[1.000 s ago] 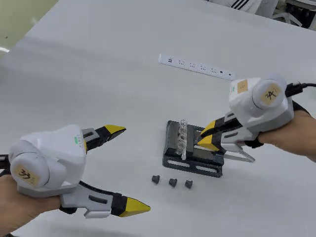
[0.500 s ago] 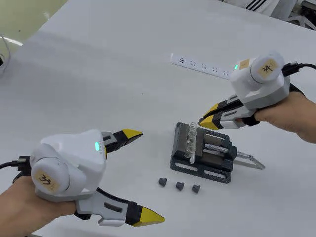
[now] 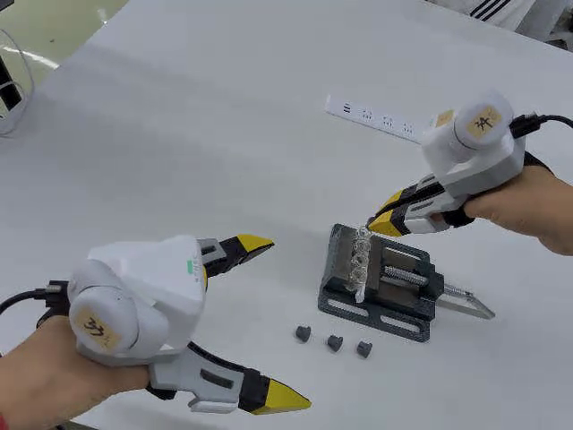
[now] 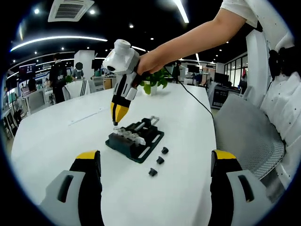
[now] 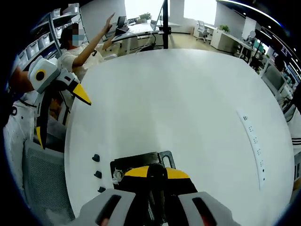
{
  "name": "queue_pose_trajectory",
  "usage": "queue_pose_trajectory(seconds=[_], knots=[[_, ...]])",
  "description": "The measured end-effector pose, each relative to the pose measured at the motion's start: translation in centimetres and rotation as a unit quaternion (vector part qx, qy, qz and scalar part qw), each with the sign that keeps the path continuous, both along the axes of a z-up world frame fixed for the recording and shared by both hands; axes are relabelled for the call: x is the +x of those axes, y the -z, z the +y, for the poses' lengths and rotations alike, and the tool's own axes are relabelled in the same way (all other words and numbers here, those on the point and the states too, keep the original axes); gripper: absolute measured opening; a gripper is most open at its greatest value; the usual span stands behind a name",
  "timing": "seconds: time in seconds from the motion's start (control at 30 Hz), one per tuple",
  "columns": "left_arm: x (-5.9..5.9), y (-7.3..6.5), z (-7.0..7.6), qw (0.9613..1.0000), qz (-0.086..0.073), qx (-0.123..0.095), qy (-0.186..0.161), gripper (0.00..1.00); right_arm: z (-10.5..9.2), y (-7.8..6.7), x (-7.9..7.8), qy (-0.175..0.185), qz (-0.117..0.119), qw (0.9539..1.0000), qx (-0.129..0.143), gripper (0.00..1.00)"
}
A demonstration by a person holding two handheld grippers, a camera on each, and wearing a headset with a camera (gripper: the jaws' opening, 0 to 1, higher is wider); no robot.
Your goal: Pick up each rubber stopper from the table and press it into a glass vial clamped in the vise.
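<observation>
Hovering centre right in the head view, the right gripper (image 3: 380, 223) has its yellow-tipped fingers together, apparently holding nothing, just above the clear glass vials (image 3: 361, 257) clamped in the dark metal vise (image 3: 380, 310). The left gripper (image 3: 277, 322), lower left, has its fingers wide apart. Three small dark rubber stoppers (image 3: 335, 341) sit in a row on the smooth white table (image 3: 179, 134), just below the vise. A clean pick probably means gripping one stopper squarely by its sides.
</observation>
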State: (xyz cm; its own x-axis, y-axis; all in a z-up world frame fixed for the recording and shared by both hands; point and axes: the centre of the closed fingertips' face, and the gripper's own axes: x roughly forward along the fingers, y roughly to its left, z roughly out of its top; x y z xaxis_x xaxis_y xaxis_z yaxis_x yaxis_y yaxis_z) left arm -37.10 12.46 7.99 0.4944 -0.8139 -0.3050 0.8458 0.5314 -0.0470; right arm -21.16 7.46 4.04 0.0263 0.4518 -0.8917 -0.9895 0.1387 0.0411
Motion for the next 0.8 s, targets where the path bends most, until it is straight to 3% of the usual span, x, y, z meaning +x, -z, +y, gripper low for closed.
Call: queue_pose_trajectory(seconds=[0.8], knots=[[0.38, 0.08, 0.01, 1.0, 0.004, -0.007, -0.002, 0.96, -0.11, 0.88, -0.07, -0.011, 0.006, 0.9998, -0.013, 0.06]])
